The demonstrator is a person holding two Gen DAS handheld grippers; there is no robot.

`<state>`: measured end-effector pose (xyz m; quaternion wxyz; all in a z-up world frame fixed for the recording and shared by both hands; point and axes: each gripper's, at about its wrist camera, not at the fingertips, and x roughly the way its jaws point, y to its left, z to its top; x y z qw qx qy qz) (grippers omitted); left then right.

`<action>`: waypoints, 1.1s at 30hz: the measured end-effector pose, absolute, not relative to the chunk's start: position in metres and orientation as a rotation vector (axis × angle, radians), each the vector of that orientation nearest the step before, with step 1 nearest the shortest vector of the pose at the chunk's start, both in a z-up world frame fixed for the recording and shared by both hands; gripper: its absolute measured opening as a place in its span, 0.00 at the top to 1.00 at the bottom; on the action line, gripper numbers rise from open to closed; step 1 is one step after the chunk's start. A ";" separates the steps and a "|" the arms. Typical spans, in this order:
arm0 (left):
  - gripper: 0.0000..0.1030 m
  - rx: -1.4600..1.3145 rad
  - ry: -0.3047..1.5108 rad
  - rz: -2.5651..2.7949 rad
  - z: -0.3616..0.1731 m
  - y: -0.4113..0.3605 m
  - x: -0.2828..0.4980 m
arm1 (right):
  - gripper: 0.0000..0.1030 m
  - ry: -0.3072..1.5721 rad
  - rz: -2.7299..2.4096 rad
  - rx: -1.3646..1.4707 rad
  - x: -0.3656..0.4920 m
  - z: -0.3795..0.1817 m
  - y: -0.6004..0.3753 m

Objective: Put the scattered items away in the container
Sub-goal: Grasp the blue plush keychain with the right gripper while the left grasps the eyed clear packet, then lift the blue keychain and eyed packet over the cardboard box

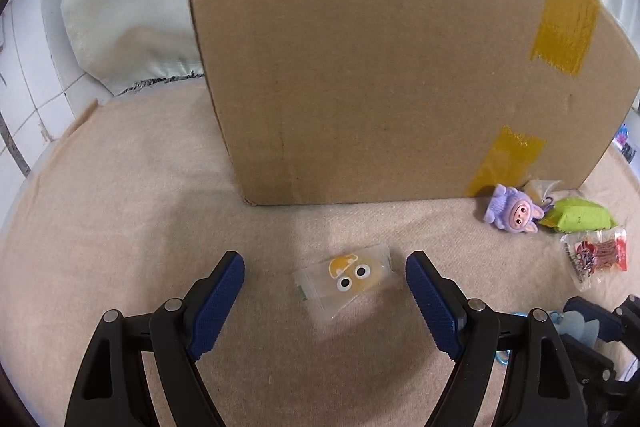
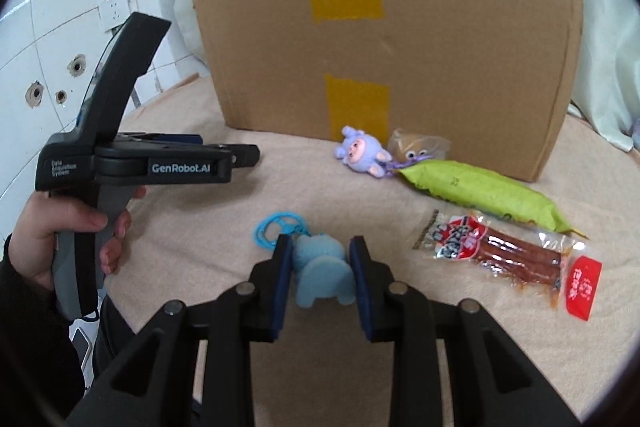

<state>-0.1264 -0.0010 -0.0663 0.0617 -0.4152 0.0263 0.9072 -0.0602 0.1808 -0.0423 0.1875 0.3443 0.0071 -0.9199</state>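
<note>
Handling: right gripper (image 2: pixel 318 267) pinches the soft, light blue plush keychain (image 2: pixel 320 269) in front of the cardboard box (image 2: pixel 400 39) — left gripper (image 1: pixel 325 281) stands open around the slippery, flat snack sachet (image 1: pixel 346 281) — grip its edges.

Both pictures are evenly lit by soft, diffuse light, rather bright, with no strong glare. In the left wrist view the cardboard box (image 1: pixel 392 59) is slightly blurred, mostly near its edge at 11 o'clock, and a soft shadow lies on the beige cloth (image 1: pixel 120 207) at 6 o'clock, between the fingers. In the right wrist view the red snack packet (image 2: pixel 508 259) at 4 o'clock shows small reflections on its plastic. Both views bend straight lines strongly toward the rim, and a black ring darkens all corners.
</note>
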 end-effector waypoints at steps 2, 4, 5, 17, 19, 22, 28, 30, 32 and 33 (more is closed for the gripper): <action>0.19 -1.261 0.097 2.719 -0.067 0.002 -0.128 | 0.68 0.008 -2.582 0.968 -0.060 -0.043 0.182; 0.33 -1.239 0.113 2.706 -0.066 0.005 -0.125 | 0.68 0.015 -2.580 0.968 -0.060 -0.044 0.182; 0.41 -1.225 0.122 2.711 -0.066 0.005 -0.124 | 0.68 0.019 -2.579 0.968 -0.059 -0.043 0.182; 0.63 -1.141 0.109 2.675 -0.055 0.002 -0.113 | 0.72 0.022 -2.585 0.943 -0.059 -0.036 0.192; 0.63 -1.124 0.108 2.680 -0.050 0.002 -0.109 | 0.78 0.023 -2.595 0.930 -0.057 -0.032 0.195; 0.63 -1.111 0.107 2.682 -0.044 0.000 -0.103 | 0.84 0.019 -2.605 0.902 -0.055 -0.022 0.199; 0.63 -1.123 0.099 2.682 -0.045 -0.004 -0.097 | 0.77 0.098 -2.616 0.926 -0.056 -0.031 0.202; 0.63 -1.135 0.103 2.677 -0.047 -0.004 -0.098 | 0.55 0.082 -2.600 0.938 -0.051 -0.027 0.209; 0.63 -1.128 0.097 2.677 -0.049 0.000 -0.089 | 0.36 0.068 -2.588 0.937 -0.052 -0.028 0.216; 0.63 -1.132 0.098 2.673 -0.054 -0.005 -0.094 | 0.36 0.066 -2.581 0.939 -0.051 -0.028 0.217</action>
